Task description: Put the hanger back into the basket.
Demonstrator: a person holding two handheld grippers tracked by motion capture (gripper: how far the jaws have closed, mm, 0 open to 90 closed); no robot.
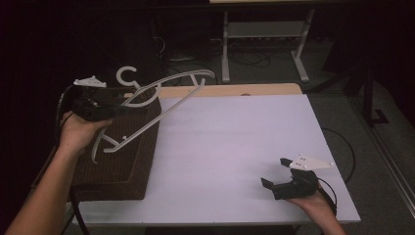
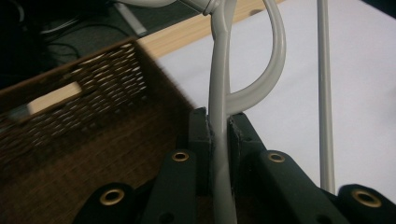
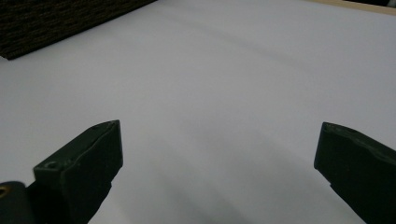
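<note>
Left tool (image 2: 219, 135) grips the hanger (image 1: 161, 105) above the basket (image 1: 122, 161) at nine o'clock — not yet set down; right tool (image 3: 219, 154) gapes idle.

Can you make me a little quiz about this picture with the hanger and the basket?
1. True or false: the left gripper has its jaws shut on the white hanger.
2. Which gripper has open jaws with nothing between them: left or right?
3. What brown thing sits at the left of the white table?

Key:
1. True.
2. Right.
3. The woven basket.
</note>
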